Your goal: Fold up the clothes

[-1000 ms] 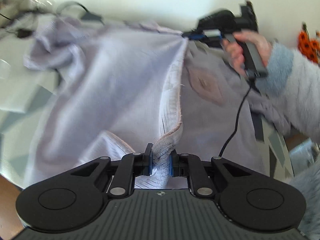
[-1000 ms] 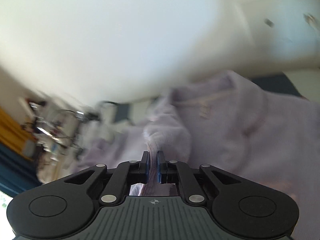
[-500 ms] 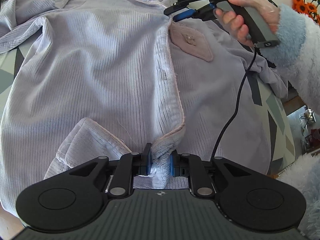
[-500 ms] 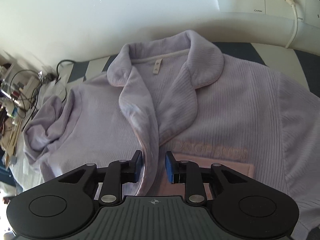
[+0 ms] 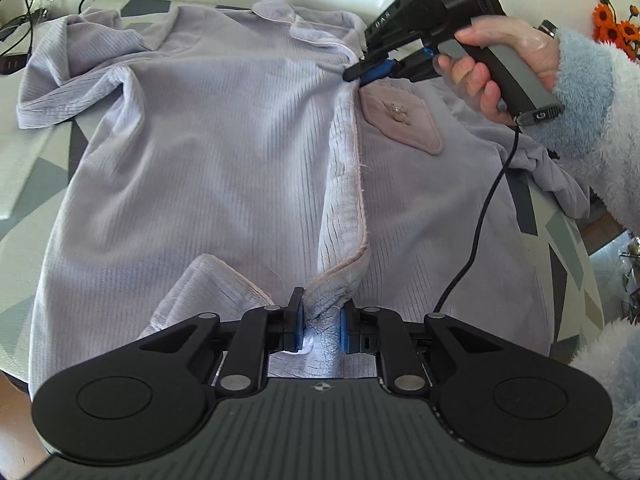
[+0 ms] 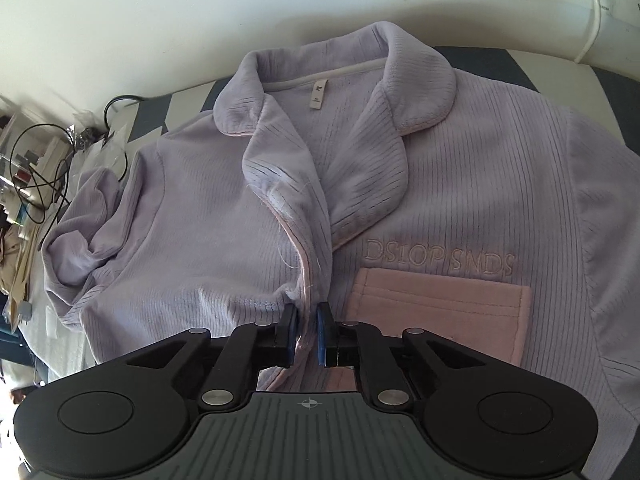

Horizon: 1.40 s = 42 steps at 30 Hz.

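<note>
— What carries it all?
— A table (image 5: 36,184) with a grey-and-white geometric top.
— And on it?
— A lilac ribbed pyjama top (image 5: 224,152) spread flat, plus black cables (image 5: 16,28) at the far-left edge

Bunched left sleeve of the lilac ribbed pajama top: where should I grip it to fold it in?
Take the lilac ribbed pajama top's bunched left sleeve at its outer cuff end, coming from the open table side on the left. It lies crumpled beside the body, so that free end probably gives the cleanest pinch.
</note>
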{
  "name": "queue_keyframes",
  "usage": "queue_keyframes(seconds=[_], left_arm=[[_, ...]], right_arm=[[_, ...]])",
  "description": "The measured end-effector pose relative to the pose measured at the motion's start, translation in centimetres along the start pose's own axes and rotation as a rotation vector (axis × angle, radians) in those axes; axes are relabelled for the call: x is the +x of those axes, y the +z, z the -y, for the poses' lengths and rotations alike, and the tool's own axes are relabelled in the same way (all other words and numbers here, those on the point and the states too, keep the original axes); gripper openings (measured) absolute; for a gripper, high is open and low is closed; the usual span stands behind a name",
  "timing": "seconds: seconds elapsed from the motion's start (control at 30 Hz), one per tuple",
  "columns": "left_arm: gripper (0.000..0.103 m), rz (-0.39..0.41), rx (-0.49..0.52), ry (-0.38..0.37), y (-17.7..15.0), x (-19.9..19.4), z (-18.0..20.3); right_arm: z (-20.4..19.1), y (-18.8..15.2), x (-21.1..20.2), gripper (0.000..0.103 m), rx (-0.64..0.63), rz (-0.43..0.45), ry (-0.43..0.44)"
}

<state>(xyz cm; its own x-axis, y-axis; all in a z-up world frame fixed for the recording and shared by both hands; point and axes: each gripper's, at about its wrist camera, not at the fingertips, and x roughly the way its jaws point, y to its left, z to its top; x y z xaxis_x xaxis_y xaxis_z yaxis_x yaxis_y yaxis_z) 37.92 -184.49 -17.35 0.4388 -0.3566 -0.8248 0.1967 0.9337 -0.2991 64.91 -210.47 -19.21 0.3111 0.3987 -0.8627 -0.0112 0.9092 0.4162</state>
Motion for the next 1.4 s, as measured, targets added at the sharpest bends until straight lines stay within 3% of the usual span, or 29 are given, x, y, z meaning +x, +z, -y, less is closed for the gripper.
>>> queue_keyframes(seconds=[0.17, 0.23, 0.3, 0.4, 0.47, 0.53, 0.6, 0.7, 0.87, 0.93, 1.0, 1.17, 1.3, 1.4], left_arm=[[0.016, 0.007, -0.083, 0.033, 0.1, 0.5, -1.3], [0.014, 0.042, -0.075, 0.103, 0.6, -0.5, -2.0], [0.014, 0.17, -0.029, 0.258, 2.1, -3.5, -2.0], [0.013, 0.393, 0.035, 0.467, 4.2, -8.6, -1.7], [0.013, 0.312, 0.075, 0.43, 2.9, -6.2, -0.8], [0.013, 0.23, 0.116, 0.394, 1.6, -3.7, 0.1], [0.013, 0.148, 0.156, 0.357, 0.3, -1.3, 1.0], [0.014, 0.029, 0.21, 0.3, -1.5, 2.3, 2.3], [0.015, 0.01, 0.164, 0.242, -1.0, 1.6, 2.1], [0.015, 0.019, 0.149, 0.18, -0.8, 0.7, 2.0], [0.015, -0.02, 0.136, 0.129, -1.1, 1.7, 1.9], [0.016, -0.049, 0.093, 0.12, -1.3, 2.5, 1.7], [0.016, -0.059, 0.087, 0.116, -1.3, 2.1, 1.7], [0.016, -0.081, 0.018, 0.1, -1.0, 2.7, 0.8]], right_arm=[[0.0, 0.1, 0.5, 0.008, 0.022, -0.009, 0.0], [-0.5, 0.4, 0.7, 0.007, 0.035, -0.005, 0.011], [-1.3, 0.9, 0.5, 0.007, 0.042, 0.009, 0.037], [-2.9, 1.2, -1.8, 0.007, 0.015, 0.111, 0.243], [-2.8, 1.1, -2.8, 0.007, 0.015, 0.164, 0.318], [-1.5, 0.9, -1.6, 0.007, 0.054, 0.123, 0.281], [-0.3, 0.2, 0.2, 0.006, 0.047, 0.079, 0.16], [1.4, -0.8, 1.7, 0.006, 0.072, 0.054, 0.118], [0.8, -0.9, 1.5, 0.006, 0.034, 0.07, 0.106], [0.4, -0.9, 1.0, 0.006, 0.02, 0.085, 0.104], [0.4, -1.0, 0.5, 0.006, 0.003, 0.103, 0.102], [1.5, -1.4, 0.8, 0.006, 0.048, 0.075, 0.087], [1.1, -1.6, 0.1, 0.006, 0.009, 0.09, 0.067], [0.5, -2.0, 0.7, 0.006, -0.039, 0.078, 0.01]])
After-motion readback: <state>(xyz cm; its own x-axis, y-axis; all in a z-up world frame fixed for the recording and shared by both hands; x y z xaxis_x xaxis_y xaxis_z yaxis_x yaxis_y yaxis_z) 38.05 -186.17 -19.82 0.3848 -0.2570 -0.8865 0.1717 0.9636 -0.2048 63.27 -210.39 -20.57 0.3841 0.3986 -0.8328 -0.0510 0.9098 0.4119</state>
